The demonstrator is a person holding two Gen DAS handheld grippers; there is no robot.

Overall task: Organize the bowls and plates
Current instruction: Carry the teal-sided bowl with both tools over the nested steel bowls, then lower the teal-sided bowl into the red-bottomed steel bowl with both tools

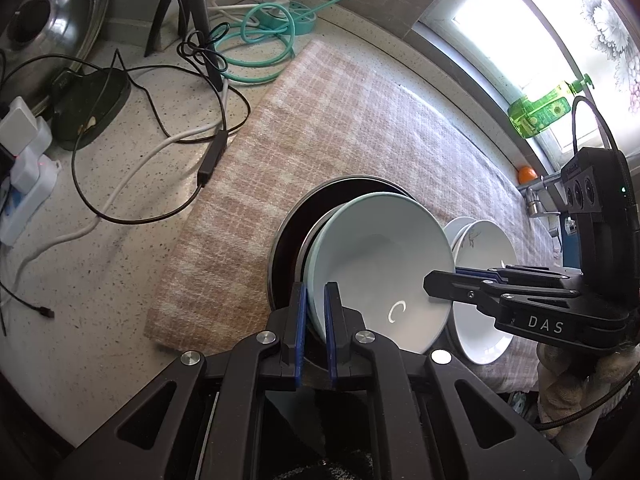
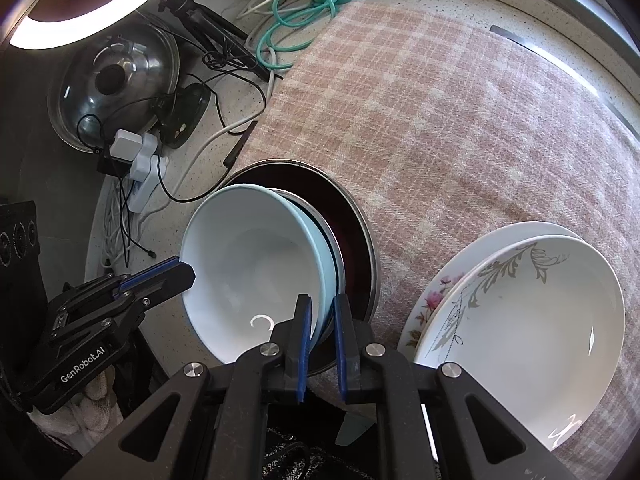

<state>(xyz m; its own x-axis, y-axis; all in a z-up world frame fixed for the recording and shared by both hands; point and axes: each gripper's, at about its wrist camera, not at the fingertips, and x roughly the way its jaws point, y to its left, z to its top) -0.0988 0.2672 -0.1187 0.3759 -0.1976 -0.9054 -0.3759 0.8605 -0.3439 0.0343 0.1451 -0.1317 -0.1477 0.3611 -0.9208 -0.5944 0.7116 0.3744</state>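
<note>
A light blue bowl (image 1: 380,264) (image 2: 256,256) sits tilted inside a dark dish with a metal rim (image 1: 286,236) (image 2: 354,220) on the plaid cloth (image 1: 340,120) (image 2: 440,120). My left gripper (image 1: 316,308) (image 2: 186,274) is shut on the bowl's rim at one side. On the opposite side, my right gripper (image 2: 322,316) (image 1: 430,284) is also shut on the rim. A white plate with a grey leaf pattern (image 2: 520,320) (image 1: 484,320) lies on a flowered plate (image 2: 432,292) beside the dish.
Left of the cloth, the speckled counter holds tangled cables (image 1: 160,140), a white power strip (image 1: 24,184), a tripod (image 1: 192,8) and a steel pot lid (image 2: 116,80). A green bottle (image 1: 540,112) stands by the window. A gloved hand (image 1: 576,380) holds the right gripper.
</note>
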